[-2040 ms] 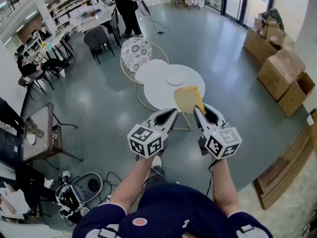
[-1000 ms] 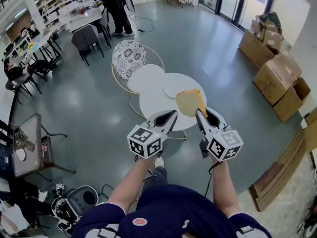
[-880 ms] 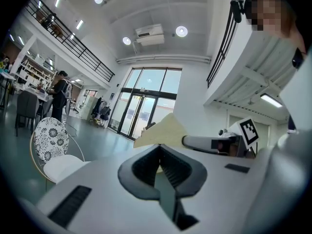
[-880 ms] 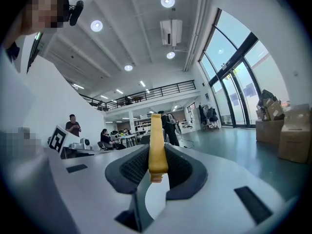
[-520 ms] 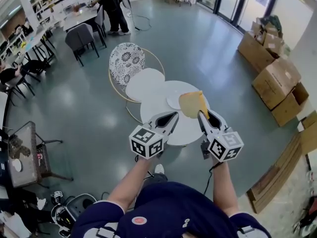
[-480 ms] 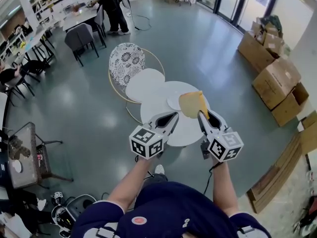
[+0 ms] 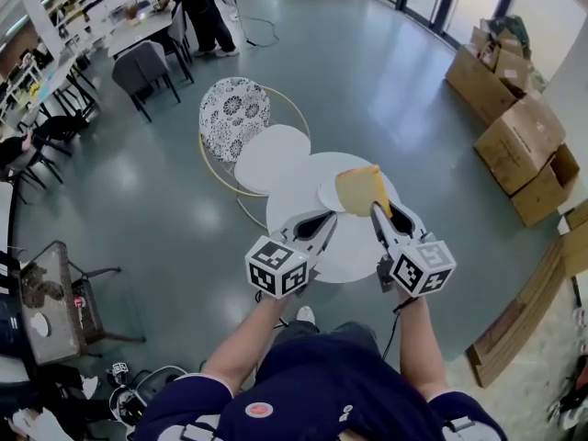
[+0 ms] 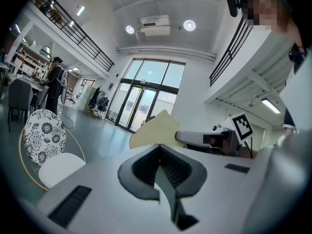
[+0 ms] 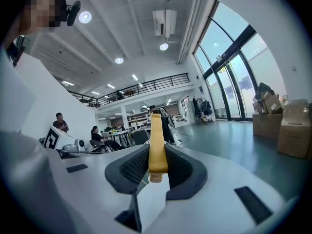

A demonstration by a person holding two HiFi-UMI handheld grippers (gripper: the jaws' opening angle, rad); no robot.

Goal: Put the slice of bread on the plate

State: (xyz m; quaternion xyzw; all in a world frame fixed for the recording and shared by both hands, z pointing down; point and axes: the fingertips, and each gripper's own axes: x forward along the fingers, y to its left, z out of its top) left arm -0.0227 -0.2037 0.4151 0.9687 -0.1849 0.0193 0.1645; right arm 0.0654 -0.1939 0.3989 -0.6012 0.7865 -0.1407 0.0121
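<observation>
Head view alone shows the plate (image 7: 328,196) beyond the right gripper's (image 7: 387,211) bread (image 7: 356,189).

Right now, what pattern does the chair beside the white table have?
A black-and-white floral print; the chair shows best in the head view.

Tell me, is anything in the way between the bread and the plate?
Nothing visible is. The right gripper holds the tan slice of bread in the air right by the small round white plate on the white table, and the plate's showing part is bare.
</observation>
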